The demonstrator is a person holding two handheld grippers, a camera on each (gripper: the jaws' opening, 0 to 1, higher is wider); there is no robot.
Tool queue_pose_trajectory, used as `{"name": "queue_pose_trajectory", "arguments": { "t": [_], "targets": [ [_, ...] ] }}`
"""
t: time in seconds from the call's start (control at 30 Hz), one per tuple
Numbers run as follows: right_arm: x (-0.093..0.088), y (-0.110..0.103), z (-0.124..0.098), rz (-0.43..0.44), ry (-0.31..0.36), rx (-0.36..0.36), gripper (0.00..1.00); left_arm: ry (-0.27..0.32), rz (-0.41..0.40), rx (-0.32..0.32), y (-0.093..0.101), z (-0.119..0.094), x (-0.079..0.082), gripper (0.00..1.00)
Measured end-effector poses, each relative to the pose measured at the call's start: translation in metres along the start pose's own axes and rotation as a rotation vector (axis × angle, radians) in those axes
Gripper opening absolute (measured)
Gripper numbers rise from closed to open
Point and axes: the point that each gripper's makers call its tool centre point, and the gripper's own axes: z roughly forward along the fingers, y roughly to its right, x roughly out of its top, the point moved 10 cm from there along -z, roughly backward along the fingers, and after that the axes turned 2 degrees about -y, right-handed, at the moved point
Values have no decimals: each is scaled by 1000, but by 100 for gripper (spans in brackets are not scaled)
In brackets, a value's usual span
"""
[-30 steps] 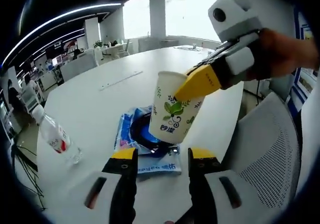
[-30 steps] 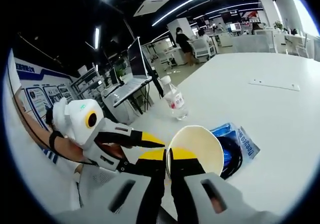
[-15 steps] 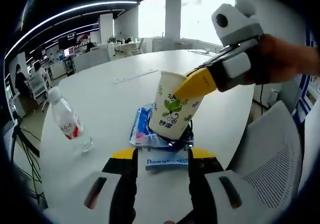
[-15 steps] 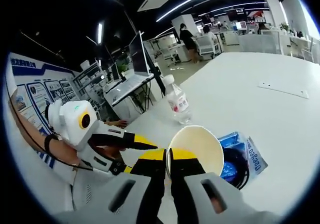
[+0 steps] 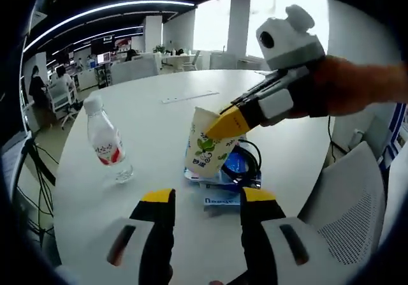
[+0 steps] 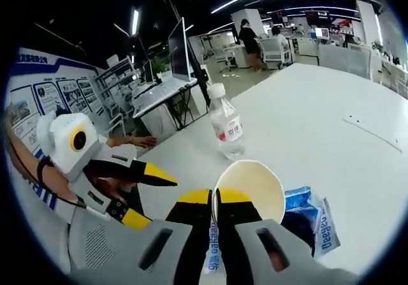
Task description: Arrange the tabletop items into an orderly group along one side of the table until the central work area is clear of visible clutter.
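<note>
A large white table (image 5: 166,119) with a rounded edge is seen in an open-plan office. In the left gripper view, the right gripper (image 5: 223,120) is reached in from the right by a hand (image 5: 354,87), its yellow-tipped jaws slanted down and pinched together on the rim of a paper cup (image 5: 205,146). The cup, white with a green leaf print, is held tilted over a blue plastic package (image 5: 231,170) with a black cable coiled in it; whether the cup's base is touching the package cannot be told. The package lies near the table edge closest to the camera. The left gripper (image 5: 204,199) is seen at the bottom of its own view with its jaws spread wide and nothing between them, just short of the package. A clear water bottle (image 5: 108,146) with a red-and-white label stands upright toward the left side of the table, apart from the cup. A thin flat white strip (image 5: 188,96) lies farther back, with bare tabletop around it. In the right gripper view, the cup's open mouth (image 6: 250,183) is seen directly above the closed jaws, the bottle (image 6: 227,124) standing beyond it and the package (image 6: 312,218) to the right. The left gripper (image 6: 150,199) is seen there at the left, spread open. A white mesh chair (image 5: 357,202) stands at the table's near right edge.
</note>
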Motion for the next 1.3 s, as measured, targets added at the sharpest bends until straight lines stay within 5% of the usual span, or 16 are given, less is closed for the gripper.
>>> {"name": "queue_pose_trajectory", "arguments": {
  "t": [0.53, 1.3],
  "targets": [
    [26, 30, 47, -68, -63, -12, 3, 34, -81, 71, -21, -11, -6, 40],
    [58, 31, 95, -309, -193, -1, 3, 55, -132, 104, -31, -14, -9, 39]
  ]
}}
